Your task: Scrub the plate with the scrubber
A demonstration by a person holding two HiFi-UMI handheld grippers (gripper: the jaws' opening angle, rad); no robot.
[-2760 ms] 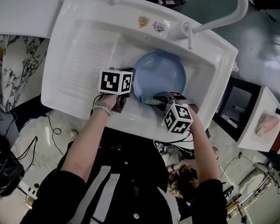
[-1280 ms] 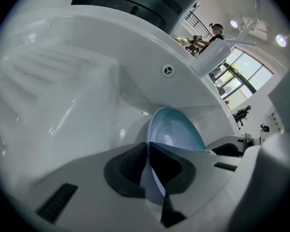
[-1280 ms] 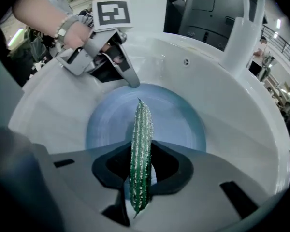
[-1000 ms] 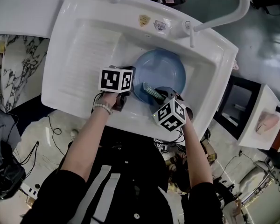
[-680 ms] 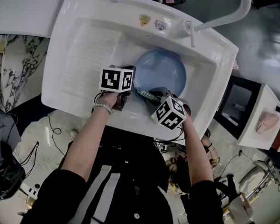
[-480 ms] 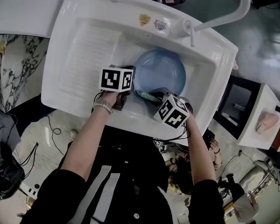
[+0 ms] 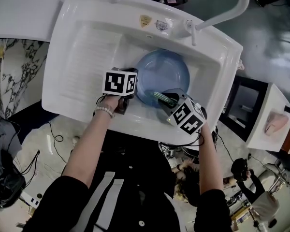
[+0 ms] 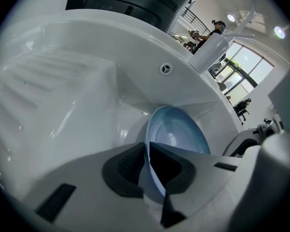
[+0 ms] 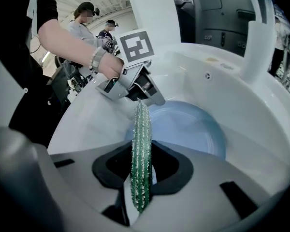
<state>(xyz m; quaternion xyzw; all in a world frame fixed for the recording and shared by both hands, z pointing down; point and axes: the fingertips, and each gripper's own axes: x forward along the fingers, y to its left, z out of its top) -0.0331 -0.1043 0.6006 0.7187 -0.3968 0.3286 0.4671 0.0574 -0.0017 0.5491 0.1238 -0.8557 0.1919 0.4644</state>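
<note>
Plate [image 8: 176, 134] likely stiff, slick, breakable: my left gripper [image 8: 150, 169] clamps its rim; right gripper [image 9: 141, 175] pinches the soft, light scrubber [image 9: 141, 139] edgewise.

We take this for a research lab or recording hall, not a home kitchen. The white sink [image 7: 82, 52] is a free-standing unit on an open floor. Loose cables [image 7: 55, 134] trail off its front-left corner, and stands and clutter [image 7: 253, 204] lie past its front-right corner. The left hand-held gripper [image 7: 133, 94] and the right hand-held gripper [image 7: 168, 99] each carry a cube with square markers, which is tracking kit rather than kitchenware. Beyond the sink's far edge, the gripper views show us a high, bright hall with tall windows [image 8: 246, 64], a big dark apparatus [image 8: 130, 4] and other people [image 9: 87, 21] standing about.
</note>
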